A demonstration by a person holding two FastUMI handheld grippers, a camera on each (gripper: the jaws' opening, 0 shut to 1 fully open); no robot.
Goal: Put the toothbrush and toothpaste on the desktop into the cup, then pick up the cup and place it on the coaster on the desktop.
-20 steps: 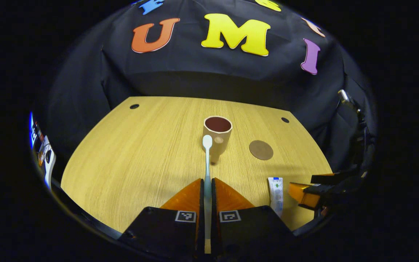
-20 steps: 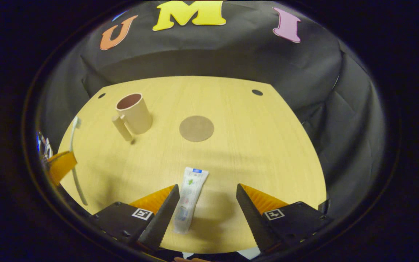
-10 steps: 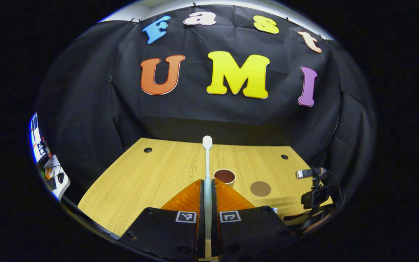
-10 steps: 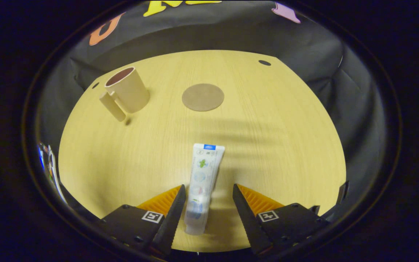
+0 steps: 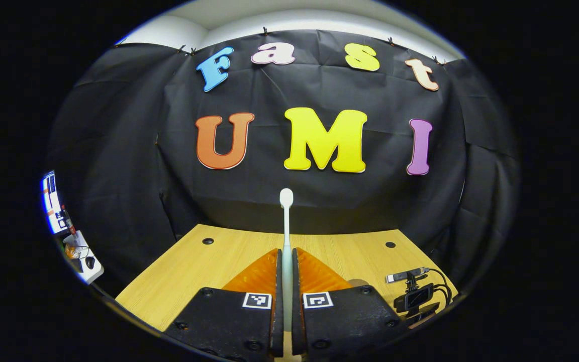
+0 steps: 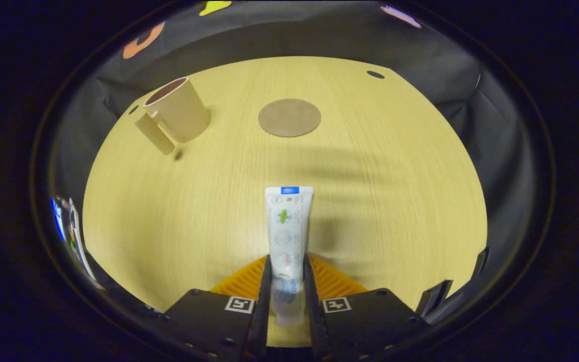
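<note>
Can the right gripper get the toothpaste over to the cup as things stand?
Probably yes. The right gripper is shut on the toothpaste, and the desktop between it and the upright, open cup is bare; the coaster sits aside.

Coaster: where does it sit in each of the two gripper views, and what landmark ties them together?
Left gripper view: a sliver of the coaster low, right of centre, beside the left gripper.
Right gripper view: coaster upper centre, right of the cup.
Shared landmark: the dark hole in the desktop.
</note>
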